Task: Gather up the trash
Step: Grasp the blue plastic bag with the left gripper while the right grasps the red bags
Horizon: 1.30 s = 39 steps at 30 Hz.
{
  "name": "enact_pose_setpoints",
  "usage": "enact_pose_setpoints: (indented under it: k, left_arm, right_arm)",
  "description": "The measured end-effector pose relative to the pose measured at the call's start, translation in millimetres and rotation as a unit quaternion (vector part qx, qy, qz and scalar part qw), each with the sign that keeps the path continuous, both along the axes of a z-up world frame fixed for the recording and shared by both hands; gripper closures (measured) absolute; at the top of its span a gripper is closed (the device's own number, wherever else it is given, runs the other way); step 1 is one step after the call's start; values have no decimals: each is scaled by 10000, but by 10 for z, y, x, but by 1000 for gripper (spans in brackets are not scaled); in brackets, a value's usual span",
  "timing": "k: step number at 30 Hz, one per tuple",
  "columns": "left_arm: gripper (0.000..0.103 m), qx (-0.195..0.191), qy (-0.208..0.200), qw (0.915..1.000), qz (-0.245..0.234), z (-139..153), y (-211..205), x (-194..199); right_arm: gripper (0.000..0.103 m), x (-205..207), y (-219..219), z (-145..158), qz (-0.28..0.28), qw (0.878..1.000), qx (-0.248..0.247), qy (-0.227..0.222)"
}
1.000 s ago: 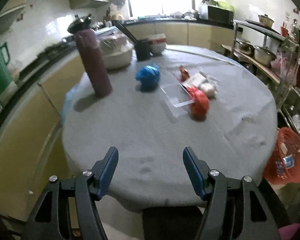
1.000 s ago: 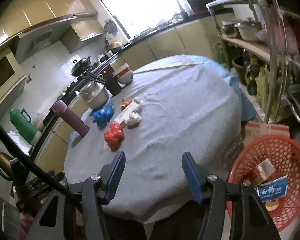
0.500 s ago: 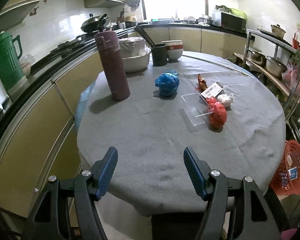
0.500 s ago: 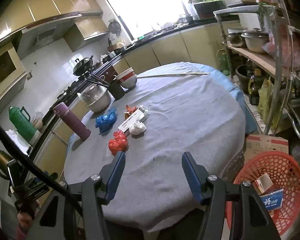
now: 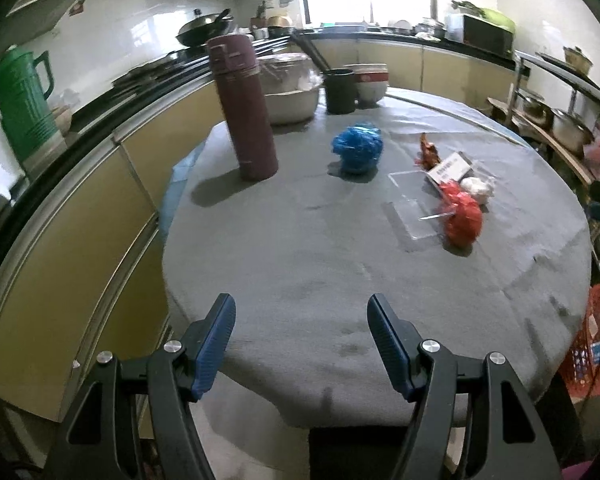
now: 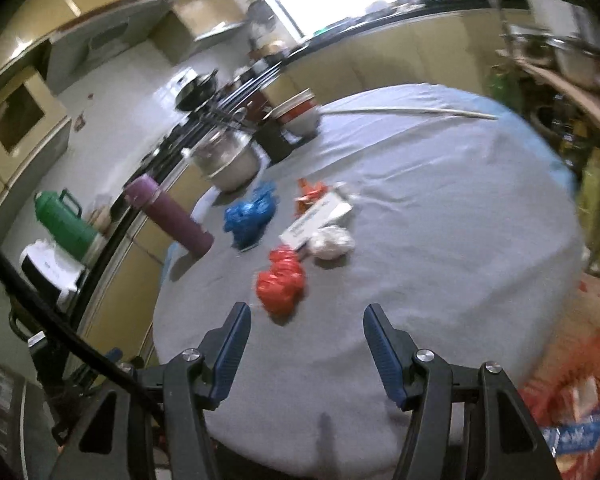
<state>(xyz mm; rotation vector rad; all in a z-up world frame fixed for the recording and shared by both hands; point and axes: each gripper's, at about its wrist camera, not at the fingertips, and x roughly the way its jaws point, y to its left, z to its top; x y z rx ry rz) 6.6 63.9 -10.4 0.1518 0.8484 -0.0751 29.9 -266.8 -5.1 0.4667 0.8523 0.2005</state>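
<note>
Table [image 6: 440, 240]: red bag [image 6: 281, 285] (crumpled) beyond fingers [image 6: 231, 344]

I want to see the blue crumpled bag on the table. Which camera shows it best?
The left wrist view: the blue crumpled bag looks sharp there, sitting clear on the grey tablecloth beside the maroon flask. The right wrist view also shows the whole bag, but that picture is blurred, so its crinkles smear.
</note>
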Motion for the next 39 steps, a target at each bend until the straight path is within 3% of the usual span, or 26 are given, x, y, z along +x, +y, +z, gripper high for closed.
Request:
enact_pose_setpoints:
  k: [10, 17, 24, 26, 39]
  left_arm:
    - [34, -6, 110, 9991, 397, -79, 329, 95]
    - [34, -8, 181, 9985, 519, -127, 474, 165]
    - [34, -326, 239, 9989, 231, -50, 377, 448]
    - [34, -395, 199, 9989, 121, -3, 288, 605]
    - [29, -483, 164, 9966, -646, 90, -655, 2226]
  right_arm:
    - [46, 958, 578, -587, 444, 9959, -165, 765]
    - [54, 1285, 790, -903, 407, 9916, -304, 1192]
    - [61, 1148, 792, -878, 434, 9938, -223, 997]
    - [68, 1035, 731, -839, 423, 9947, -127, 927]
    - [68, 304, 200, -715, -46, 9965, -51, 837]
